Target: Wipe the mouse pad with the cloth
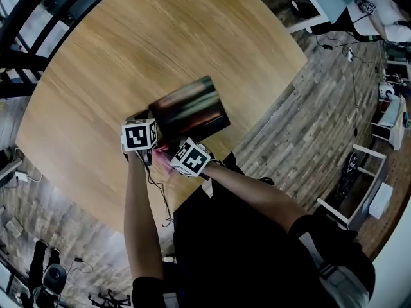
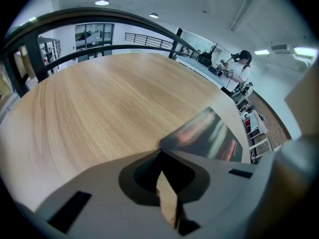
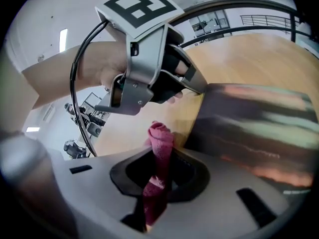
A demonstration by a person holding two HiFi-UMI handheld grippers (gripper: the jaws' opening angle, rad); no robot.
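two grippers are seen close together at the near side of the pad [image 1: 189, 111], which is laid flat on the table [image 1: 115, 50], toward the edge nearest the person. the left gripper [image 2: 160, 153] is closed, its jaws brought together at the tips and pinched on the pad's near corner; bare wood is seen through the gap behind the tips. the right gripper [image 3: 162, 156] is clamped on the cloth [image 3: 159, 133], a pink roll that is gripped about its middle and stands up past the jaw tips. the cloth is held just beside the pad's near edge, over the wood; whether it touches the pad cannot be told. the pad is dark and glossy, streaked with red and pale reflections. in the right gripper view the left gripper is seen from the side, angled down to the pad's corner, with the left hand [image 3: 102, 63] wrapped round its handle. in the head view the left forearm [image 1: 141, 217] and the right forearm [image 1: 257, 194] are stretched forward from the body and angled toward each other, so that the left cube [image 1: 139, 135] and the right cube [image 1: 191, 157] are set nearly side by side, the right one slightly nearer the person.
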